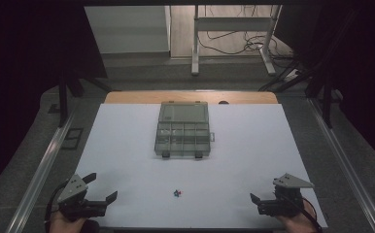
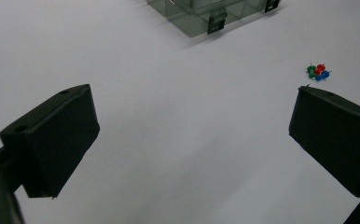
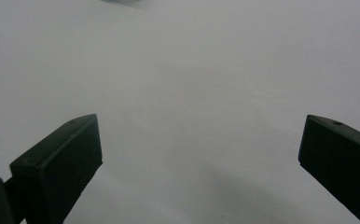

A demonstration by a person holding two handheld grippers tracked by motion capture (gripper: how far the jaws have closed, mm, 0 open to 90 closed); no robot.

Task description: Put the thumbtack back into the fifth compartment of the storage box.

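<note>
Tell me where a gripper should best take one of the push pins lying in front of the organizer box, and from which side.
Probably by a plastic head, from straight above. The push pins lie in a tight, touching cluster flat on the white table, so a sideways approach would likely scatter them. An outer pin looks easiest to single out. Both the left gripper and the right gripper are open and empty; which is nearer I cannot tell.
</note>
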